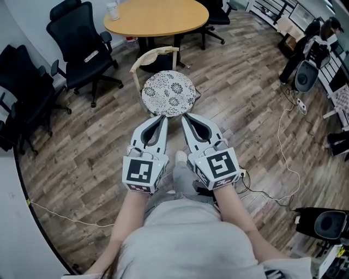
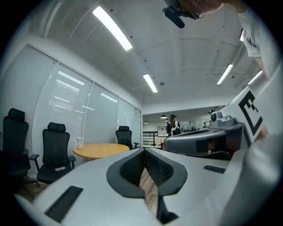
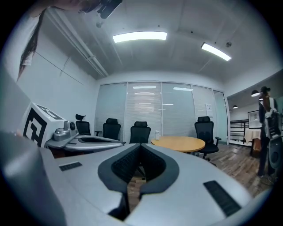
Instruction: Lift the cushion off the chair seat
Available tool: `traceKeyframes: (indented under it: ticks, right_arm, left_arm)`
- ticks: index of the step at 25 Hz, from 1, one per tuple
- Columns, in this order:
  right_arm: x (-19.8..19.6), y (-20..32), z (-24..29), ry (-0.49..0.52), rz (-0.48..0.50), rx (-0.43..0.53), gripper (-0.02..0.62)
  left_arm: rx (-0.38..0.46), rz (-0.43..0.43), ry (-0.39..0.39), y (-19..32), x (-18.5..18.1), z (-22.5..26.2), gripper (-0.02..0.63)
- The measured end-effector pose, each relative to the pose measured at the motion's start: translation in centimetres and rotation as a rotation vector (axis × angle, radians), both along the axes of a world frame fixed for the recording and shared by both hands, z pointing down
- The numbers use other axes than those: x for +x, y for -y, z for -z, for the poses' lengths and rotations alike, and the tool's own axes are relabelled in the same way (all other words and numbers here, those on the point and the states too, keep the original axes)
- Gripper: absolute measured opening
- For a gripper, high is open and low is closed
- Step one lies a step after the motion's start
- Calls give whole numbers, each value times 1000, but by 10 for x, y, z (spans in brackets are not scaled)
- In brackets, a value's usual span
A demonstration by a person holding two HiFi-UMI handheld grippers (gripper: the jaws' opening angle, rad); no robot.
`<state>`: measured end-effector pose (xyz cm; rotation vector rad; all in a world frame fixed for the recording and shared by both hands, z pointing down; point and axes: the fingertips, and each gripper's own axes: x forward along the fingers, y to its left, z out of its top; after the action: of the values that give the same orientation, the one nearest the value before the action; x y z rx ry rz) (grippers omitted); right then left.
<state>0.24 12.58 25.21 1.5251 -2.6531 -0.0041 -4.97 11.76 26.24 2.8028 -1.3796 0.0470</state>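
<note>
A round cushion (image 1: 168, 93) with a black-and-white flower pattern lies on the seat of a small wooden chair (image 1: 154, 54) in the head view. My left gripper (image 1: 162, 116) and right gripper (image 1: 185, 115) are held side by side, pointing at the cushion's near edge. Their tips are just short of it or above its rim; I cannot tell if they touch. Both are shut with nothing between the jaws. The left gripper view shows its shut jaws (image 2: 144, 150), and the right gripper view shows the same (image 3: 140, 145). The cushion is hidden below the jaws in both gripper views.
A round wooden table (image 1: 156, 17) with a cup (image 1: 112, 11) stands behind the chair. Black office chairs (image 1: 82, 41) line the left. Cables (image 1: 283, 136) trail over the wooden floor at the right, where a person (image 1: 322, 32) stands far back.
</note>
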Motion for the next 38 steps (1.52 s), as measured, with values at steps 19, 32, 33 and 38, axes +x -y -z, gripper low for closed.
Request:
traceKeyframes:
  ticks: [19, 32, 33, 38]
  right_arm:
    - [46, 191, -40, 2, 111, -102, 25]
    - [52, 270, -92, -38, 172, -170, 26]
    - [52, 275, -98, -35, 170, -180, 26]
    - [45, 301, -125, -13, 171, -224, 26]
  left_arm:
    - [-119, 106, 21, 192, 39, -35, 2]
    - [-177, 142, -15, 277, 40, -74, 3]
    - [-182, 133, -19, 281, 38, -78, 3]
    - [-217, 113, -23, 306, 28, -103, 3]
